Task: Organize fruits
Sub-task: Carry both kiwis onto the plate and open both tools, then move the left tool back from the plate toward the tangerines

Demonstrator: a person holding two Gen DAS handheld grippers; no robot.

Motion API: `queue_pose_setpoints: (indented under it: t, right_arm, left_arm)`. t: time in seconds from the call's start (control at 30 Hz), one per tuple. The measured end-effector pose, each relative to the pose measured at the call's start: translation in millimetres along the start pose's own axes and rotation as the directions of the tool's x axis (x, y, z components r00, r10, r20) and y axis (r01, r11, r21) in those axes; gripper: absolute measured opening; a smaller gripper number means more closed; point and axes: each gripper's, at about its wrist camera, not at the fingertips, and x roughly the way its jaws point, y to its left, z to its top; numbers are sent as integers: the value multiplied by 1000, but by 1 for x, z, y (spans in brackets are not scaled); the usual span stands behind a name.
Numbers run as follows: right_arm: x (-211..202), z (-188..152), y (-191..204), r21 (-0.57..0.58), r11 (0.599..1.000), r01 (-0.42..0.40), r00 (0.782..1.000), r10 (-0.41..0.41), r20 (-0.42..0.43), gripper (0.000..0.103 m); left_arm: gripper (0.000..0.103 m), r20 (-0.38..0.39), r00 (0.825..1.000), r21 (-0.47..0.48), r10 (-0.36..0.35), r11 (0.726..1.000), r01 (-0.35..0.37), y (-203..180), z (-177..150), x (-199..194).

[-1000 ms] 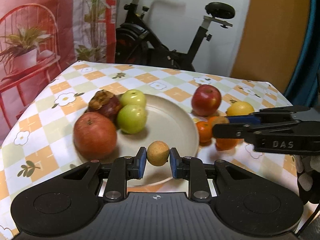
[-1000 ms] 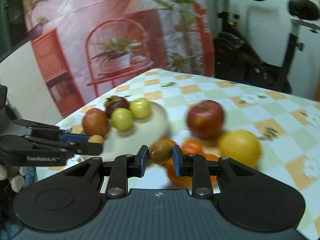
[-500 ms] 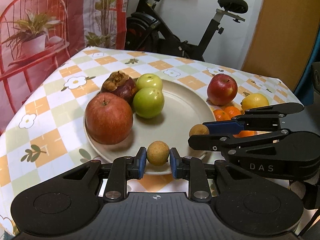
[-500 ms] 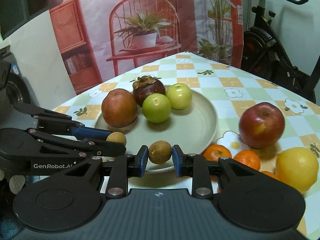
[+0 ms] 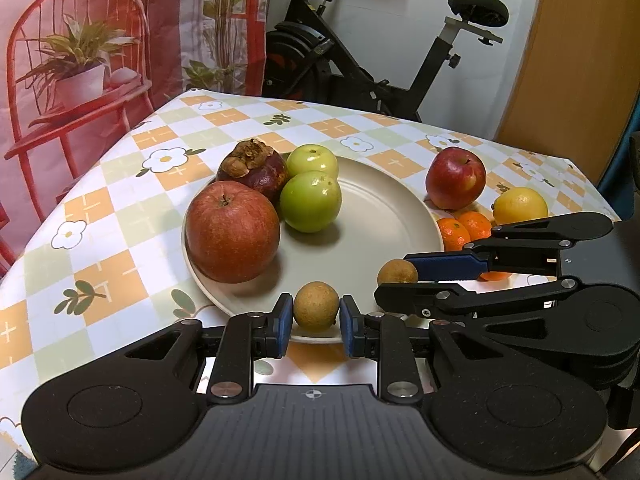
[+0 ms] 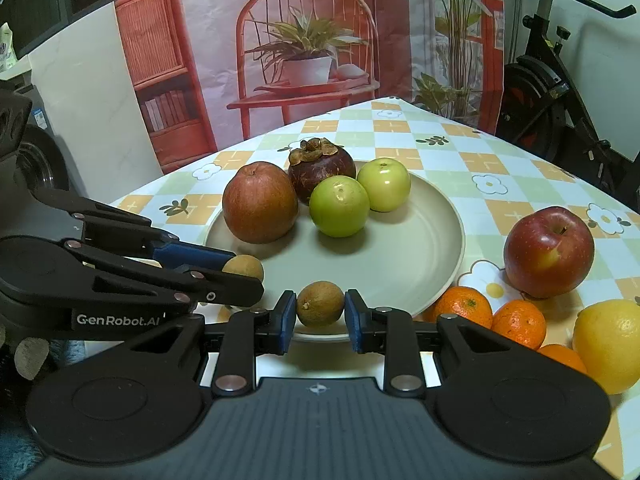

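A beige plate (image 5: 384,216) (image 6: 420,248) holds a large red apple (image 5: 232,232) (image 6: 260,202), a dark mangosteen (image 5: 253,170) (image 6: 321,168) and two green fruits (image 5: 311,201) (image 6: 339,206). My left gripper (image 5: 316,307) is shut on a small tan longan (image 5: 316,305) at the plate's near rim; it also shows in the right wrist view (image 6: 243,268). My right gripper (image 6: 320,310) is shut on a small brown longan (image 6: 320,309), seen from the left wrist (image 5: 397,272), also at the plate's near rim.
Off the plate on the checked tablecloth (image 5: 120,240) lie a red apple (image 5: 456,178) (image 6: 548,252), a lemon (image 5: 520,206) (image 6: 608,346) and several small oranges (image 5: 464,228) (image 6: 464,306). An exercise bike (image 5: 360,60) stands behind the table.
Both grippers have come in over the plate's near rim, each still holding its small fruit. The right gripper swung left from the oranges toward the plate.
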Motion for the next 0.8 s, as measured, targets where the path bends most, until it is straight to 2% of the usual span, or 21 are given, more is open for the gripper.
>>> queue_pose_setpoints:
  t: [0.13,0.3,0.5,0.8]
  right_arm:
    - [-1,0,1,-5,1000,10,1000,-10,4,29]
    - [-7,-3,1,1,1000,26,999,-26,22,30]
    - [-31,-11,-4,17,999,50,995,-51,81,30]
    - [-79,-39,-51,161,975,151,972,-176,157,30]
  left_arm:
    - [28,1,1000,0,5,1000,-5,-1,0,-1]
    - [41,9,1000,-2,12,1000,-12,-3,0,-3]
    - [41,32,999,-17,19,1000,-18,-4,0,-7]
    - [41,66,998,1,-16,1000,16,-18,5,-10]
